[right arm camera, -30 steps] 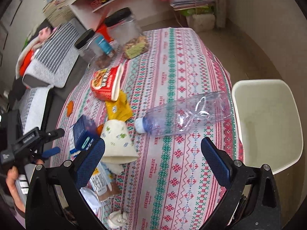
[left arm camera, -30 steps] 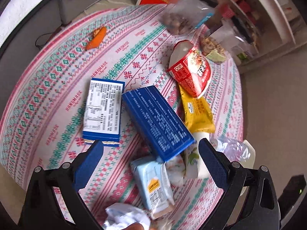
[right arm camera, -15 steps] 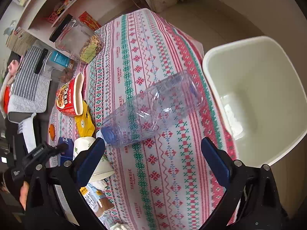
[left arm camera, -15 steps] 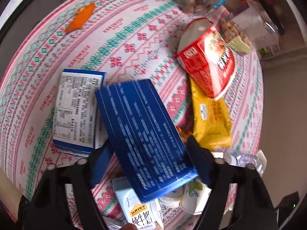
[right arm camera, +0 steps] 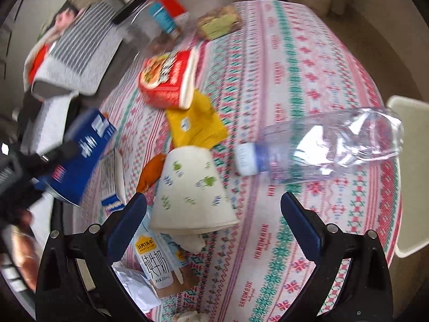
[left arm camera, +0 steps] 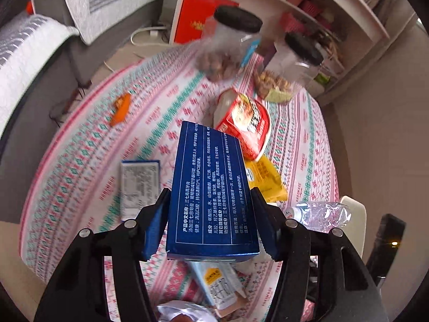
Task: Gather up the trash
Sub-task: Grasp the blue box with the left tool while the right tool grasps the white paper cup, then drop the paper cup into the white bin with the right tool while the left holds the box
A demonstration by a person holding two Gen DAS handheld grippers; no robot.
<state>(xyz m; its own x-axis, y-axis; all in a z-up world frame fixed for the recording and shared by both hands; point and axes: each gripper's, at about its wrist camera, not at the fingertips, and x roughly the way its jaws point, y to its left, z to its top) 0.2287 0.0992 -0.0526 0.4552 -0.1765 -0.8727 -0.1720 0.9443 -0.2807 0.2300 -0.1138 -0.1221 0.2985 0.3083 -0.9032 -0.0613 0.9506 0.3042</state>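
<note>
While the left claw [left arm camera: 210, 216] grips a dark blue box [left arm camera: 210, 187] by its long sides, the box sits lifted off the desk [left arm camera: 88, 161], tilted away from the camera, white print facing up. Right claw [right arm camera: 213, 216] is wide apart, holding nothing, hovering above the desk. Closest to it: a milk carton [right arm camera: 156, 264] lying flat, a crumpled wrapper [right arm camera: 134, 285] beside it. Just beyond, a white paper cup [right arm camera: 190, 190] upside down, partly over the carton. Next out, a yellow packet [right arm camera: 195, 124] touching the cup's far edge, and a clear plastic bottle [right arm camera: 319, 147] on its side to the right, cap toward the cup. A white bin [right arm camera: 409, 174] sits past the desk edge on the right. Farther, a red noodle cup [right arm camera: 167, 77] tipped on its side against the yellow packet. Farthest, blurred jars [left arm camera: 233, 43] at the desk's back. Orange scrap [left arm camera: 120, 108] lies well apart, far left.
</note>
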